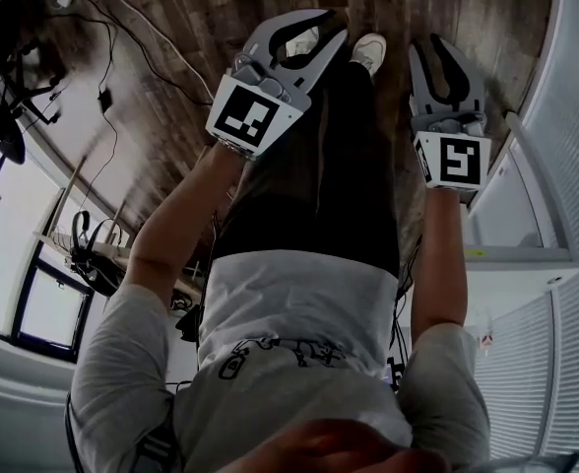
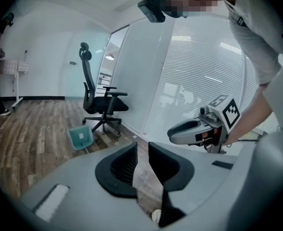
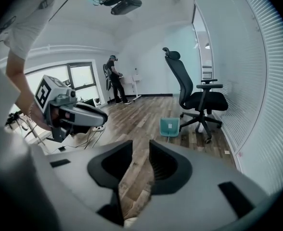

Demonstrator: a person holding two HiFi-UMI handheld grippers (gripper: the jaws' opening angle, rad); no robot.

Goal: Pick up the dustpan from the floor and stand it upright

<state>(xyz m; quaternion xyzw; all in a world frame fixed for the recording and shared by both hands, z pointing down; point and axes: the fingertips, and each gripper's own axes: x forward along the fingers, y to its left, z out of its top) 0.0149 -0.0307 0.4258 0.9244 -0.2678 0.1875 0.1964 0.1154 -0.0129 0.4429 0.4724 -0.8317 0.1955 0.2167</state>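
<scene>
Dustpan (image 3: 170, 127) first: the small teal pan sits out on the wooden floor (image 3: 136, 114), just beside the wheeled base of the black office chair (image 3: 199, 97). From this angle it looks propped at a tilt, with a pale label on its face; I can't make out its handle. The left gripper view has it too (image 2: 80, 137), down and to the left of the same chair (image 2: 100, 100). It's well apart from both grippers, with nothing touching it.

Over to the left gripper (image 2: 142, 162): the jaws stand a little apart, a narrow gap with only floor showing through, so nothing is held. The right gripper (image 3: 140, 165) matches it, parted slightly with bare boards between the pads and nothing gripped.

From the head view, both grippers are held out in front of the person's dark trousers, the left gripper (image 1: 304, 37) angled inward and the right gripper (image 1: 445, 62) pointing toward the floor. A white shoe (image 1: 370, 52) shows between them. Cables (image 1: 112, 116) trail across the boards at left. Far across the room, another person (image 3: 113, 78) stands by a white stand.
</scene>
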